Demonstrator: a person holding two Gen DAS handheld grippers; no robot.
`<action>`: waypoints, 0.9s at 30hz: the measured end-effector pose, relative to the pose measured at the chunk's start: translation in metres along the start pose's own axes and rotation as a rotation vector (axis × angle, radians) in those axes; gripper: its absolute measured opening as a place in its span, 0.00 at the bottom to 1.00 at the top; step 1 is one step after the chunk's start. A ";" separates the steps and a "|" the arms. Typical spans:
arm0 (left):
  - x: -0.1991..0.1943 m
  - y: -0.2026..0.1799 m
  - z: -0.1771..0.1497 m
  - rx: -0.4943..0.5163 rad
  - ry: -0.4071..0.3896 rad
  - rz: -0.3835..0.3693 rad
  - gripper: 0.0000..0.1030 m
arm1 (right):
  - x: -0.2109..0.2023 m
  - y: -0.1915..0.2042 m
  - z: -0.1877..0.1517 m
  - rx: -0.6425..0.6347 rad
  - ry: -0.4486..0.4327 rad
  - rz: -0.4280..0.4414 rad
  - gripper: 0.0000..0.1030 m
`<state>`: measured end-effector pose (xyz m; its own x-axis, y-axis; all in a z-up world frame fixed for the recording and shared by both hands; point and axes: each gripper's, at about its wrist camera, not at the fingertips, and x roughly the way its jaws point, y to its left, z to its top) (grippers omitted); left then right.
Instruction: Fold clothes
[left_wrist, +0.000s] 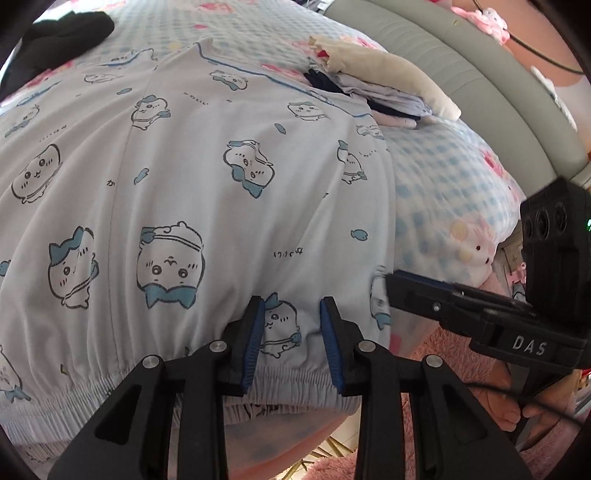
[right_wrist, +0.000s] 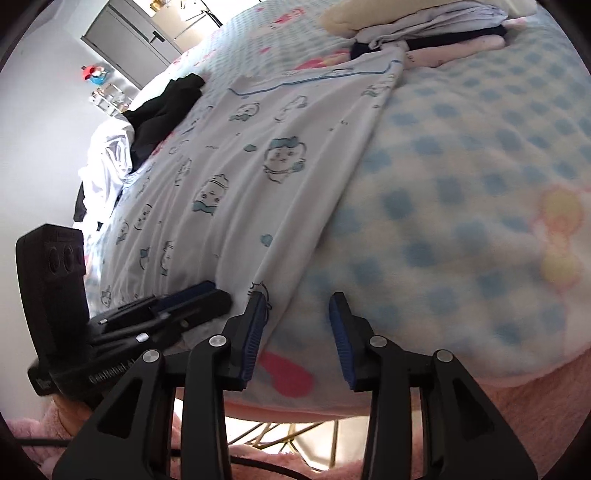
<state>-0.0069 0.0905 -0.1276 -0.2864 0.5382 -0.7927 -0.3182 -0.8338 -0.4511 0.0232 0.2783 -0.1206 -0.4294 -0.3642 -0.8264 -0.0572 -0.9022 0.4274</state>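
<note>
The printed pajama pants are lying flat along the bed, elastic waistband hanging at its near edge and legs running toward the far edge. The left gripper is hovering over the waistband with its jaws standing wide, holding nothing. The right gripper is sitting at the pants' right side edge, jaws also wide, its left pad touching the fabric border while the other is resting over bare checkered blanket.

The likely trouble: the right gripper, straddling the very edge, may be closing on blanket as well as pants, or catching only the top layer, so the fold drags askew. The two grippers are also sitting just beside each other and could collide.

A stack of folded clothes is lying at the far right corner, touching the leg hems, and a black garment is crowding the far left.
</note>
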 end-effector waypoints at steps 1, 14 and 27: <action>-0.001 0.001 -0.001 0.002 -0.001 -0.001 0.32 | 0.003 0.003 0.001 -0.003 -0.002 0.004 0.37; 0.008 -0.002 -0.003 0.024 0.004 0.007 0.33 | 0.016 0.009 -0.018 -0.139 0.013 -0.272 0.24; 0.006 -0.002 -0.006 0.034 -0.010 -0.012 0.36 | -0.008 0.006 -0.006 -0.031 -0.029 -0.039 0.32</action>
<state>-0.0024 0.0945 -0.1345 -0.2908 0.5497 -0.7831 -0.3522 -0.8225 -0.4466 0.0320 0.2740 -0.1138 -0.4535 -0.3225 -0.8309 -0.0463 -0.9225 0.3833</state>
